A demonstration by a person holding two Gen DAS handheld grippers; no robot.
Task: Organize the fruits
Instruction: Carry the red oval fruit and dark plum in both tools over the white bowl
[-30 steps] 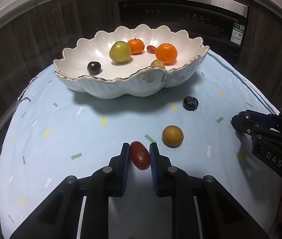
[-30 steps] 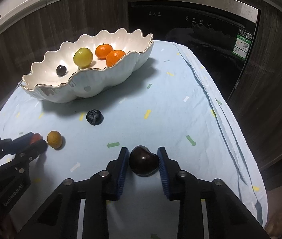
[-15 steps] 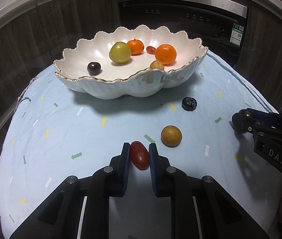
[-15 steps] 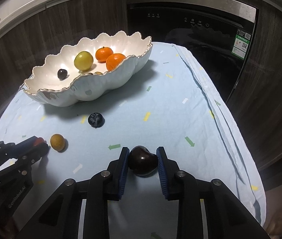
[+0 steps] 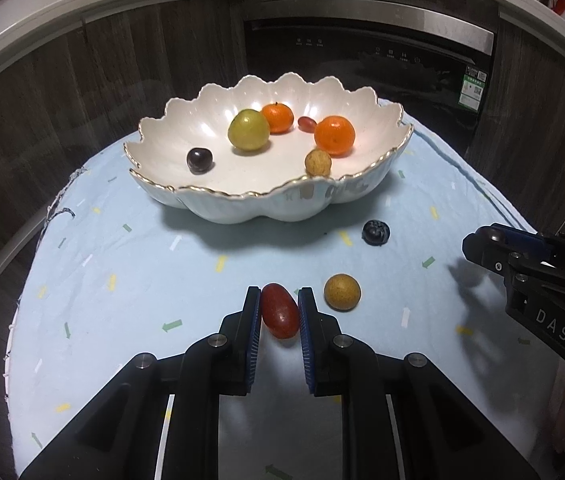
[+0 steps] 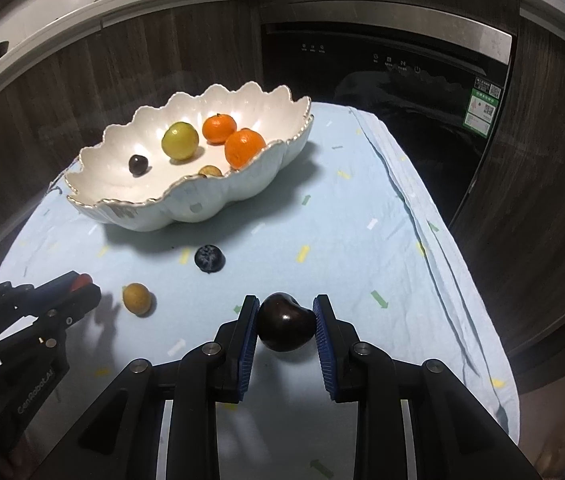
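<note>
My left gripper (image 5: 279, 300) is shut on a red oval fruit (image 5: 279, 315), lifted off the blue cloth. My right gripper (image 6: 286, 308) is shut on a dark plum (image 6: 285, 322), also lifted. A white scalloped bowl (image 5: 242, 200) stands at the back and holds two oranges (image 5: 335, 136), a green fruit (image 5: 248, 129), a dark cherry (image 5: 199, 159), a tan longan (image 5: 318, 162) and a small red fruit (image 5: 307, 122). On the cloth lie a tan round fruit (image 5: 342, 292) and a blueberry (image 5: 376, 232). The bowl also shows in the right wrist view (image 6: 186, 208).
The light blue cloth (image 6: 342, 240) covers a small table and hangs folded at the right edge. A dark oven front (image 6: 386, 64) and wood-grain cabinets stand close behind. The right gripper's body (image 5: 542, 280) shows at the right of the left view.
Both grippers have risen with their fruits; the bowl and table look lower and farther. The grips on the red fruit and the plum hold.
</note>
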